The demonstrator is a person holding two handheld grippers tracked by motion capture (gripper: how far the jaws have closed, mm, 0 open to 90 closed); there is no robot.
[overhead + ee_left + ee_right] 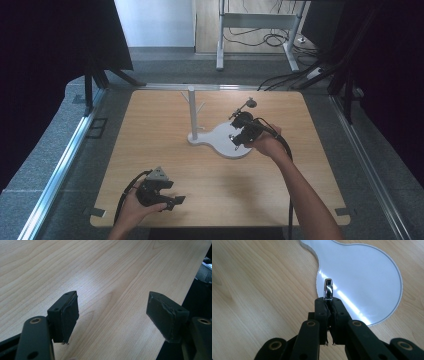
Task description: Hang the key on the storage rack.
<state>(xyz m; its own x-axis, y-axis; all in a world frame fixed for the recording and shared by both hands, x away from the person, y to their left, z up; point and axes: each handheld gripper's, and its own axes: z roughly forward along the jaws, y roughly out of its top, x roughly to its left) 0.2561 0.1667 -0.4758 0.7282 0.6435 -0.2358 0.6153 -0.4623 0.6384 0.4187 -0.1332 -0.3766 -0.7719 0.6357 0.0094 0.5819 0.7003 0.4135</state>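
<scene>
High view: white stand base (222, 137) on wooden table (150, 150), thin branched post (192, 112) at base's left end. Right gripper (328, 299) clamped on shiny metal ring (328, 288), edge-on, upright above base. Left gripper (112, 312) near front table edge, jaws apart, nothing between.

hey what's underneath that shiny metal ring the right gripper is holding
Under the ring is the round end of the white stand base, lying on the wooden table. The right gripper covers the ring's lower part.
</scene>
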